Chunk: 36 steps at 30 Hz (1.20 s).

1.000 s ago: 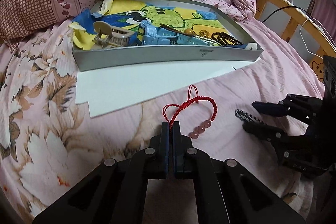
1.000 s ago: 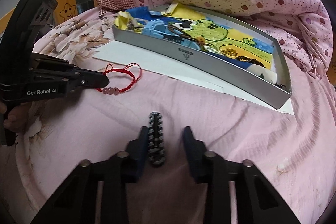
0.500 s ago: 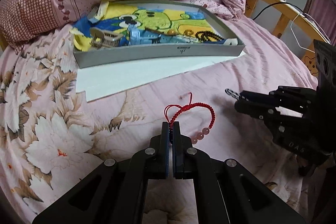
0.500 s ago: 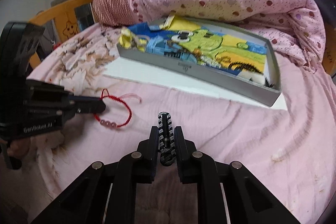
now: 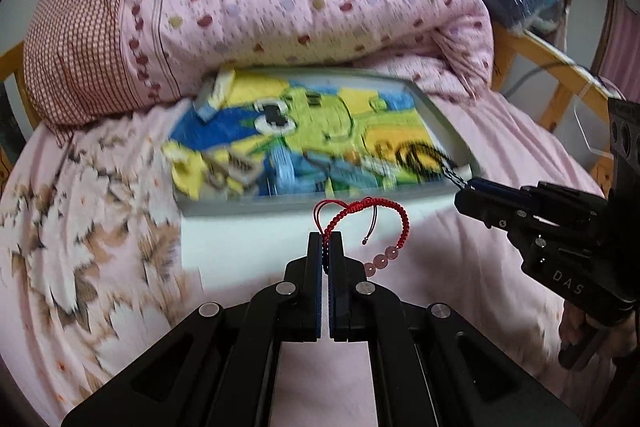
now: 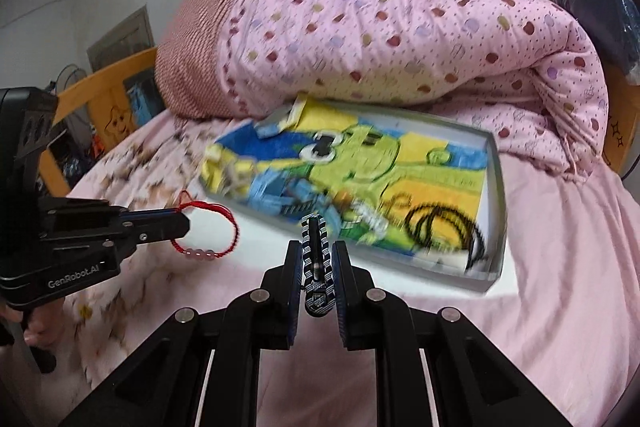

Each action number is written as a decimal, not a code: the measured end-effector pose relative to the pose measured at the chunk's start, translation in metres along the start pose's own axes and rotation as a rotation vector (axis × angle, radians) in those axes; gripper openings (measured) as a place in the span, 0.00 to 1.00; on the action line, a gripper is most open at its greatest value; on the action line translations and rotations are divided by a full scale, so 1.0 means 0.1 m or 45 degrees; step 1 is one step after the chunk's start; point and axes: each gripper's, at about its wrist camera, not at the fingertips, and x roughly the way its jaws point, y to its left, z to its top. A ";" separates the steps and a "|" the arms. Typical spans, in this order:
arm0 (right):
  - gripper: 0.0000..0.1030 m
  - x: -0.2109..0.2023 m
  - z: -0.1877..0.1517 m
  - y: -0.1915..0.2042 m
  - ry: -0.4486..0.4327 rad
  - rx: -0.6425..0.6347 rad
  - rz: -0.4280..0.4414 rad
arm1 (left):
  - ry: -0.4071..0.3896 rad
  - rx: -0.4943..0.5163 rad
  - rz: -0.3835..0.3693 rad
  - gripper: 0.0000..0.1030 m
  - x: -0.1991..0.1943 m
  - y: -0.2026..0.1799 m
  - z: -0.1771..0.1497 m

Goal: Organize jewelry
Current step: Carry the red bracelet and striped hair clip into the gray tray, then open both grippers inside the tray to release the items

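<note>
My left gripper [image 5: 325,243] is shut on a red cord bracelet [image 5: 396,217] with pink beads and holds it in the air, short of the grey tray [image 5: 444,119]. The bracelet also shows in the right wrist view [image 6: 224,223], hanging from the left gripper [image 6: 182,225]. My right gripper [image 6: 317,255] is shut on a black-and-white patterned band [image 6: 316,267], lifted off the bed before the tray [image 6: 494,187]. In the left wrist view the right gripper [image 5: 464,187] is at the tray's right front corner. The tray holds a cartoon-print lining, black bead loops [image 6: 436,223] and small trinkets.
The tray rests on a white sheet [image 5: 248,239] on a pink bedspread [image 6: 560,267]. A rolled pink dotted duvet [image 6: 400,39] and a checked pillow [image 5: 76,27] lie right behind it. A wooden bed frame [image 5: 560,75] runs along the right.
Both grippers have risen off the bed and moved forward toward the tray, each carrying its piece. The right gripper shut on the patterned band a second ago.
</note>
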 end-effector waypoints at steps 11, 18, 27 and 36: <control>0.14 0.40 0.30 -0.58 0.009 0.216 -0.037 | -0.101 -0.087 0.075 0.01 0.38 0.16 0.59; 0.14 0.59 0.35 -0.74 0.037 0.235 -0.049 | -0.074 -0.174 0.092 0.01 0.71 0.29 0.72; 0.14 0.82 0.29 -0.83 0.125 0.248 -0.036 | 0.033 -0.219 0.072 0.01 1.08 0.24 0.73; 0.45 0.70 0.23 -0.88 0.130 0.257 -0.046 | 0.083 -0.270 -0.006 0.17 1.08 0.27 0.71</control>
